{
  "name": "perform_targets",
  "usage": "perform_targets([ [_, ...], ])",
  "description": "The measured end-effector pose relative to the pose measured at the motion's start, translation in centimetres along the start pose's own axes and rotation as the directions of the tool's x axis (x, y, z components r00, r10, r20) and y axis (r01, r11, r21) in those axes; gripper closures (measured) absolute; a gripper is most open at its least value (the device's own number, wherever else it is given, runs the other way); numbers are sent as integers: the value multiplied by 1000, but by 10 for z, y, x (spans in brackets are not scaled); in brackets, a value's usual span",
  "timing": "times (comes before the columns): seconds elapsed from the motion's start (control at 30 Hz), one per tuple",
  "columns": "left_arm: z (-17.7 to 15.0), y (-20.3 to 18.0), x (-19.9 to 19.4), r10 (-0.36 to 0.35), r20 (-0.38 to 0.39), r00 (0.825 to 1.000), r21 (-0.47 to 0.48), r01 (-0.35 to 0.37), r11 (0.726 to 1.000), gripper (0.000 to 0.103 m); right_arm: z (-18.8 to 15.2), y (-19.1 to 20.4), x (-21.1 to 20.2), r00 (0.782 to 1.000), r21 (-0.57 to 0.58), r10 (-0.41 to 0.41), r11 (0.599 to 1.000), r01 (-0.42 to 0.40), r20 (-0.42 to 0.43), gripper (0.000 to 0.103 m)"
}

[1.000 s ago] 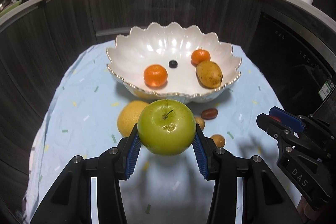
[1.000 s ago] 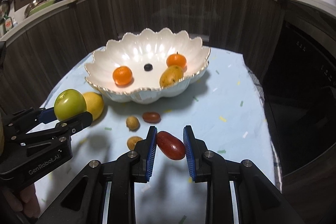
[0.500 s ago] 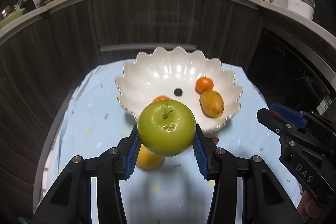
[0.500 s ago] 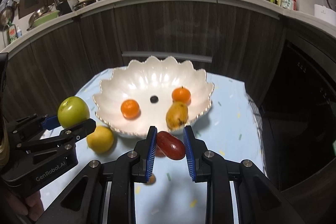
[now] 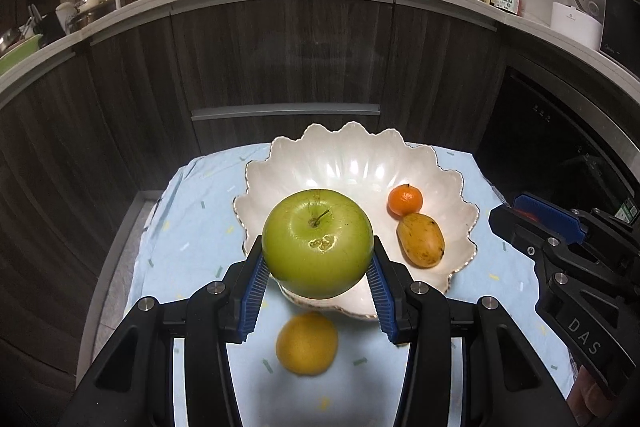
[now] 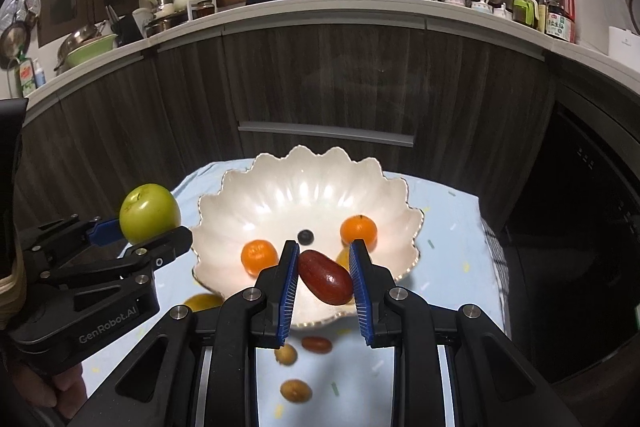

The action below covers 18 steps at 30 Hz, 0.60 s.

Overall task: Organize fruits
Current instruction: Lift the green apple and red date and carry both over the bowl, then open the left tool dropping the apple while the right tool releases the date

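Observation:
My left gripper is shut on a green apple and holds it above the near rim of the white scalloped bowl. My right gripper is shut on a dark red oval fruit, held above the bowl's front edge. In the bowl lie two mandarins, a yellow-brown mango and a small dark berry. The apple also shows at the left in the right wrist view.
On the light blue cloth in front of the bowl lie a yellow orange, a second dark red fruit and two small brown fruits. Dark cabinets stand behind; the cloth's edge drops off left.
Both grippers have risen and moved forward toward the bowl with their fruits still held; the bowl and loose fruits now lie lower in view.

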<state>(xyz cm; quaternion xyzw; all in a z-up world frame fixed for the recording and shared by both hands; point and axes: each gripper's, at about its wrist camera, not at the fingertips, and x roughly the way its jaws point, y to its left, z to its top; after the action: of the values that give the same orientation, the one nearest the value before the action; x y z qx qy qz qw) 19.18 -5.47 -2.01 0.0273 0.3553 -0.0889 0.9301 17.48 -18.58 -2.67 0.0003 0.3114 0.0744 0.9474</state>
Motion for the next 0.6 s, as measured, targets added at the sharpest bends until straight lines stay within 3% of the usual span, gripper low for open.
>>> perform_targets([
  [0.6,6,25,60,-16,-82,997,39,19,999,56,-4,15,62,995,9,35,999,-34,-93,76],
])
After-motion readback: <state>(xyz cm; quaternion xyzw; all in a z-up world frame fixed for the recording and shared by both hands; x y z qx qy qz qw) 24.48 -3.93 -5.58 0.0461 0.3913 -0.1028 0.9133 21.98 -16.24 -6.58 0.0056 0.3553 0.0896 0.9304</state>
